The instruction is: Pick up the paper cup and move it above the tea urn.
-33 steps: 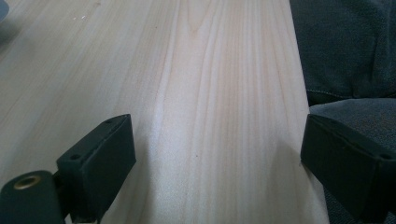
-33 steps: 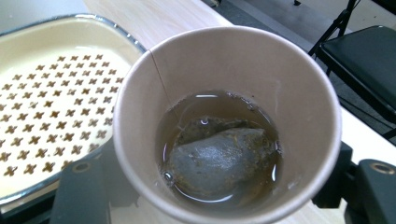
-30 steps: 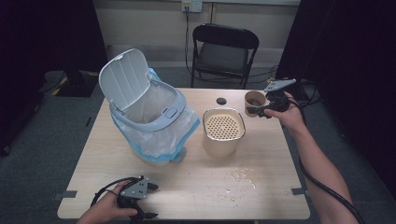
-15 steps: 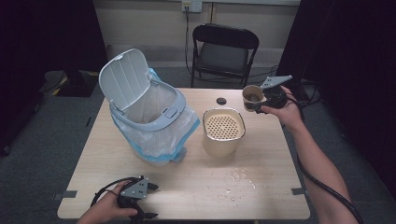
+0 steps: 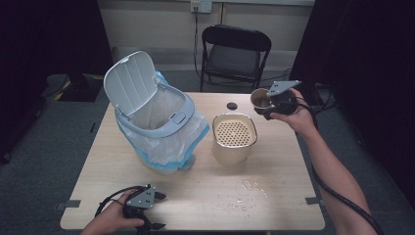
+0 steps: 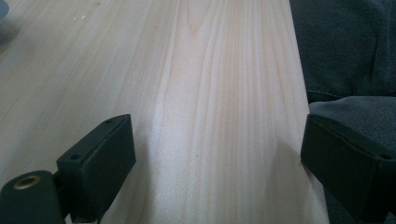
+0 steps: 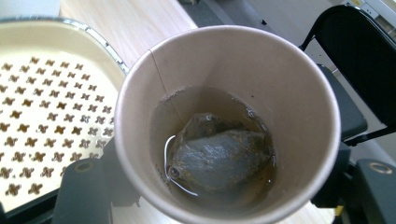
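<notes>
A brown paper cup [image 5: 259,99] hangs above the table's far right corner, gripped between the jaws of my right gripper [image 5: 267,104], which have just closed a little tighter on it. In the right gripper view the cup [image 7: 224,93] holds a wet tea bag [image 7: 219,156] in a little brown liquid, with the gripper [image 7: 226,198] shut around its lower wall. My left gripper [image 5: 157,211] rests on the wooden table [image 5: 205,196] near the front left edge. Its jaws stand wide apart in the left gripper view [image 6: 215,158] with bare wood between them.
A beige container with a perforated top [image 5: 234,137] stands mid-table, just left of the cup. A white bin [image 5: 156,122] with raised lid and blue liner stands left of it. A small black cap [image 5: 231,105] lies behind. Wet spots [image 5: 249,188] mark the front. A black chair [image 5: 235,54] stands beyond.
My right gripper has lifted the cup slightly up off the table and a touch leftward. The left gripper has stayed put.
</notes>
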The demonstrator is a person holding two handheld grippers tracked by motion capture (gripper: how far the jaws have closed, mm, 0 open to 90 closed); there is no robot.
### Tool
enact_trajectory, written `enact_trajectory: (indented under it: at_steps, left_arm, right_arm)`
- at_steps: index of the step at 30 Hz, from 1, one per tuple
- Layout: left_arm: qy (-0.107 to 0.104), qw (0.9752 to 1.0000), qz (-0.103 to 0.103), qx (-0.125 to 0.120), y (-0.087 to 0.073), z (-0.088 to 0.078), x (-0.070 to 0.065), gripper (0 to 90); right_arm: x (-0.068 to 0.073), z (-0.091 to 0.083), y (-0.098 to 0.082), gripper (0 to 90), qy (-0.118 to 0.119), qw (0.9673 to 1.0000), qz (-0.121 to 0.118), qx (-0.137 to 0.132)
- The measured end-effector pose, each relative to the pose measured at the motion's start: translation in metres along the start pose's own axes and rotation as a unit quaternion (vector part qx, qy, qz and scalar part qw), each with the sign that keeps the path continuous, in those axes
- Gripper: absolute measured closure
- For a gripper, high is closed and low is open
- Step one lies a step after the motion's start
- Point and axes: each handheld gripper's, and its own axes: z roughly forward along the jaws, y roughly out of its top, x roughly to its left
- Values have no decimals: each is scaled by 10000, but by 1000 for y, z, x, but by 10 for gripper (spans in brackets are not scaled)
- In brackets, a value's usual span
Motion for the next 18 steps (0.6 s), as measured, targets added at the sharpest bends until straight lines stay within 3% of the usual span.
enact_trajectory:
  at_steps: [5, 8, 9, 13, 17, 18]
  left_arm:
    - [3, 10000, 0, -17, 0, 0, 0, 95]
    - [1, 10000, -1, -14, 0, 0, 0, 95]
    - [1, 10000, -1, -14, 0, 0, 0, 94]
    - [5, 10000, 0, 1, 0, 0, 0, 93]
    - [0, 10000, -2, -7, 0, 0, 0, 92]
    - [1, 10000, -3, -17, 0, 0, 0, 92]
  right_arm:
    - [7, 0, 8, 294, -113, 9991, -371, 138]
    - [13, 0, 14, 295, -328, 9962, -759, 267]
    - [13, 0, 14, 295, -328, 9962, -759, 267]
    - [25, -2, 22, 298, -759, 9863, -1419, 355]
    - [35, -3, 28, 299, -946, 9771, -1847, 469]
    - [39, -3, 30, 299, -1006, 9731, -2007, 510]
